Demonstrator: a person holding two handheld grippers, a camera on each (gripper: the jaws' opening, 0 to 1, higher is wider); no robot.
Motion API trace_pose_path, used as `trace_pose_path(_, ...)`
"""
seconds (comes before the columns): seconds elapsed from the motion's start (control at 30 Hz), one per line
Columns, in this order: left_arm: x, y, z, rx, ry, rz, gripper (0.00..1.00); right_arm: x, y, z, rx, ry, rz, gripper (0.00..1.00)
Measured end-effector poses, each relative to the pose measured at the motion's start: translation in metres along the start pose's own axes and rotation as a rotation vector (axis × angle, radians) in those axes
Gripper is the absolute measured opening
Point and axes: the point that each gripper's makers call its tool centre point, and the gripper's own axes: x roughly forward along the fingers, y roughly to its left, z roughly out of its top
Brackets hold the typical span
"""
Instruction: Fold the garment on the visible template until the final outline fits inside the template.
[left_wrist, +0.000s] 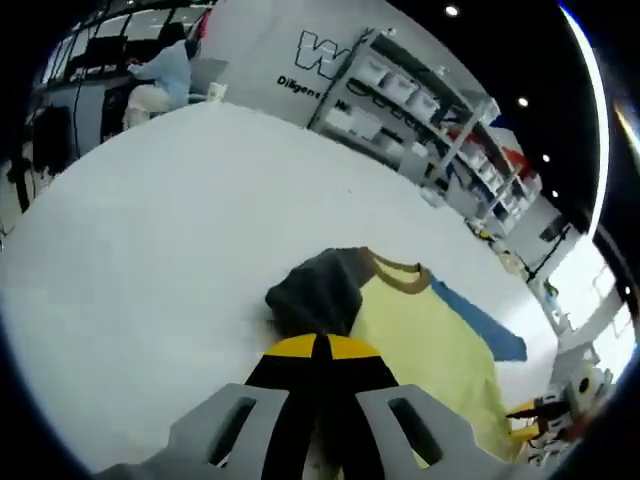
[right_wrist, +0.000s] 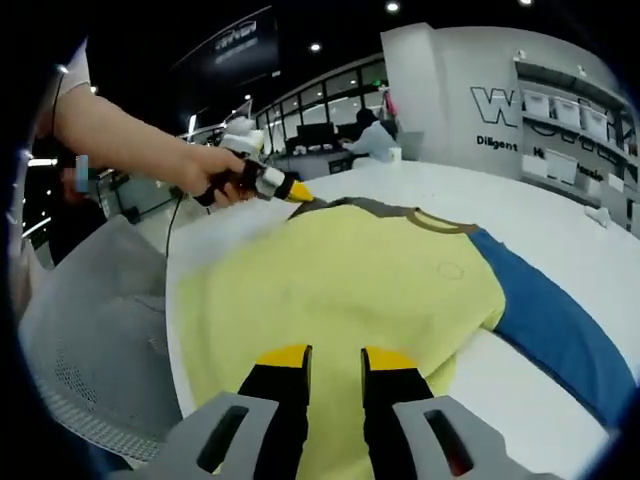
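A yellow T-shirt (right_wrist: 350, 290) with a brown collar, one blue sleeve (right_wrist: 555, 335) and one dark grey sleeve (left_wrist: 318, 292) lies spread on the white tabletop (left_wrist: 150, 230); no template outline can be made out on the tabletop around the shirt. In the left gripper view the left tongs (left_wrist: 318, 348) are pressed together at the edge of the grey sleeve; whether cloth is actually caught between them cannot be told. The right gripper view confirms a person's hand (right_wrist: 215, 175) carrying those tongs to the shirt's grey shoulder. The right tongs (right_wrist: 337, 357) stand parted over the hem end of the shirt, grasping nothing. Judged risks: if the left tongs hold only a thin edge of the sleeve, or none, a lift would let it slip and leave the fold crooked. If the right tongs stay released while the sleeve is drawn across, the yellow body could drag and bunch rather than crease cleanly. The hem end lies near the tabletop's edge, beside the grey mesh panel (right_wrist: 100, 330); a pull toward that side could trail cloth off the tabletop.
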Motion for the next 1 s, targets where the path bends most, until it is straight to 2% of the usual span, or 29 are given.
trace_pose_path(0.07, 0.001, -0.017, 0.008, 0.057, -0.018, -0.028, 0.00, 0.001, 0.004, -0.004, -0.002, 0.010, 0.016, 0.14)
trace_pose_path(0.17, 0.002, -0.054, 0.015, 0.262, -0.035, -0.093, 0.00, 0.003, 0.009, -0.012, -0.005, 0.035, 0.037, 0.14)
trace_pose_path(0.2, 0.003, -0.063, 0.015, 0.301, -0.032, -0.109, 0.00, 0.004, 0.013, -0.015, -0.015, 0.049, 0.049, 0.14)
trace_pose_path(0.23, 0.008, -0.071, 0.015, 0.375, -0.029, -0.134, 0.00, 0.004, 0.014, -0.018, -0.028, 0.062, 0.054, 0.14)
trace_pose_path(0.3, 0.012, -0.087, 0.008, 0.517, -0.007, -0.168, 0.00, 0.005, 0.018, -0.025, -0.024, 0.078, 0.068, 0.14)
trace_pose_path(0.37, 0.014, -0.099, -0.002, 0.592, 0.019, -0.198, 0.00, 0.006, 0.019, -0.029, -0.024, 0.089, 0.071, 0.14)
trace_pose_path(0.43, 0.017, -0.113, -0.017, 0.710, 0.060, -0.227, 0.00, 0.006, 0.020, -0.032, -0.019, 0.096, 0.071, 0.14)
trace_pose_path(0.5, 0.019, -0.125, -0.029, 0.707, 0.081, -0.266, 0.00, 0.006, 0.019, -0.031, -0.003, 0.084, 0.065, 0.13)
trace_pose_path(0.57, 0.023, -0.131, -0.039, 0.694, 0.094, -0.275, 0.00, 0.005, 0.018, -0.030, -0.009, 0.087, 0.062, 0.12)
trace_pose_path(0.73, 0.028, -0.142, -0.064, 0.537, 0.150, -0.329, 0.00, 0.005, 0.018, -0.030, -0.010, 0.091, 0.061, 0.12)
trace_pose_path(0.83, 0.020, -0.154, -0.063, 0.483, 0.108, -0.387, 0.13, 0.005, 0.018, -0.031, -0.007, 0.089, 0.059, 0.12)
trace_pose_path(0.87, 0.017, -0.155, -0.060, 0.456, 0.097, -0.395, 0.16, 0.005, 0.018, -0.030, -0.006, 0.088, 0.058, 0.12)
trace_pose_path(0.9, 0.011, -0.154, -0.053, 0.434, 0.060, -0.397, 0.17, 0.005, 0.018, -0.030, -0.005, 0.087, 0.057, 0.12)
trace_pose_path(0.93, 0.008, -0.148, -0.045, 0.435, 0.029, -0.378, 0.15, 0.005, 0.018, -0.030, -0.003, 0.087, 0.057, 0.12)
trace_pose_path(0.97, 0.002, -0.136, -0.033, 0.422, -0.007, -0.330, 0.13, 0.005, 0.018, -0.030, -0.004, 0.087, 0.057, 0.12)
trace_pose_path(1.0, 0.000, -0.125, -0.027, 0.394, -0.017, -0.303, 0.11, 0.005, 0.018, -0.030, -0.004, 0.087, 0.057, 0.12)
